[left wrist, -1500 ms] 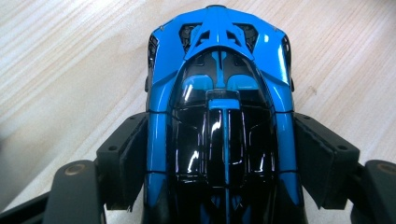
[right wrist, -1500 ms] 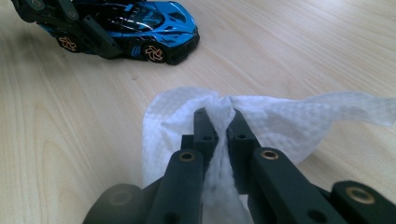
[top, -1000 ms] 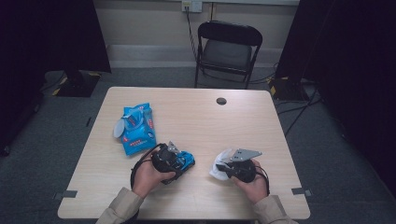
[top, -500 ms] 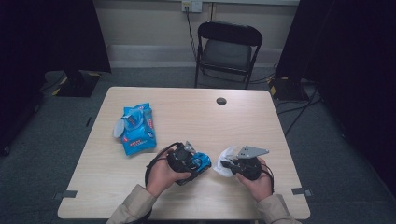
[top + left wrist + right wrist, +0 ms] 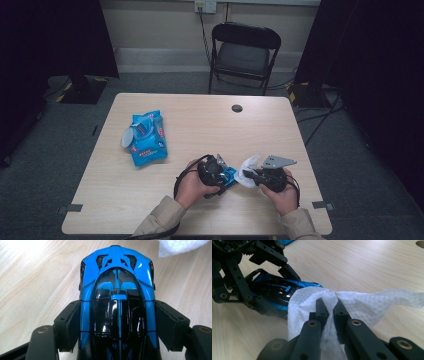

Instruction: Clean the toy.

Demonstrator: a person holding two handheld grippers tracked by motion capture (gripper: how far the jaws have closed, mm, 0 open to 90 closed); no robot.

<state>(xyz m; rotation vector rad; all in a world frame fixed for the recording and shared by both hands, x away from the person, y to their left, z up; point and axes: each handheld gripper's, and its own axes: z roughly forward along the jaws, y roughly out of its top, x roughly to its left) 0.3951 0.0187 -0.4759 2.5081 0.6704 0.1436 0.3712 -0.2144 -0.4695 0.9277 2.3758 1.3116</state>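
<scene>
A blue and black toy car (image 5: 117,297) sits lengthwise between the pads of my left gripper (image 5: 119,323), which is shut on its sides. In the high view the left gripper (image 5: 220,175) holds the car (image 5: 231,175) low over the table's (image 5: 210,130) near edge. My right gripper (image 5: 329,307) is shut on a bunched white wipe (image 5: 362,305). The wipe drapes against one end of the car (image 5: 277,293), and the left gripper (image 5: 274,275) shows behind it. From above, the right gripper (image 5: 256,176) and wipe (image 5: 247,170) sit just right of the car.
A blue pack of wet wipes (image 5: 146,137) lies on the left half of the table, its flap open. A dark round grommet (image 5: 237,108) sits near the far edge. A black folding chair (image 5: 245,50) stands beyond the table.
My left gripper has carried the car rightwards across the table until it meets the wipe. The right gripper has hardly shifted and still pinches the wipe.
</scene>
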